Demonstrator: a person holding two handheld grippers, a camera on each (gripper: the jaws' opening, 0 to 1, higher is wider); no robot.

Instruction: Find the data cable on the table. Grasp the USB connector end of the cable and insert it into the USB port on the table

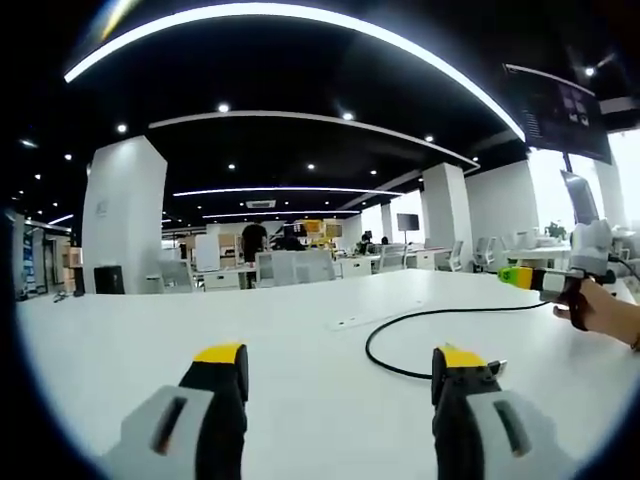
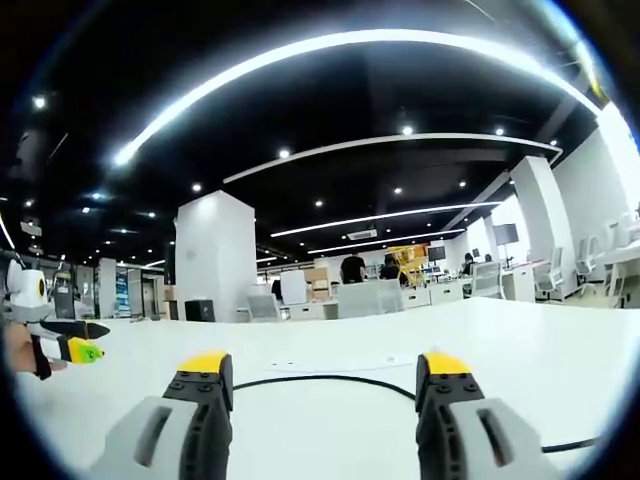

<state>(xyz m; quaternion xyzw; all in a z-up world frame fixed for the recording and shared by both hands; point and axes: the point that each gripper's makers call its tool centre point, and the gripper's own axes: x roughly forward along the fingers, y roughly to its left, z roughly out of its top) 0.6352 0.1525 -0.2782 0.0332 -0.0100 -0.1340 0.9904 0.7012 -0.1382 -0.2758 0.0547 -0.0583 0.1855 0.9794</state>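
A black data cable (image 1: 400, 322) lies in a loop on the white table (image 1: 150, 340); its near end passes behind my right-hand jaw, where a small grey piece shows. The left gripper (image 1: 340, 365) hovers low over the table, open, with nothing between its yellow-tipped jaws. The right gripper (image 1: 515, 276) comes in from the right, held by a hand (image 1: 605, 310), close to the cable's far end. In the right gripper view the cable (image 2: 320, 380) crosses between the jaws of the right gripper (image 2: 325, 372), which is open and empty. The left gripper (image 2: 85, 351) shows at the far left.
A flat white strip (image 1: 358, 321) lies on the table just beyond the cable loop and also appears as a strip (image 2: 300, 367) in the right gripper view. Office desks, chairs (image 1: 295, 268) and pillars (image 1: 125, 215) stand beyond the table's far edge.
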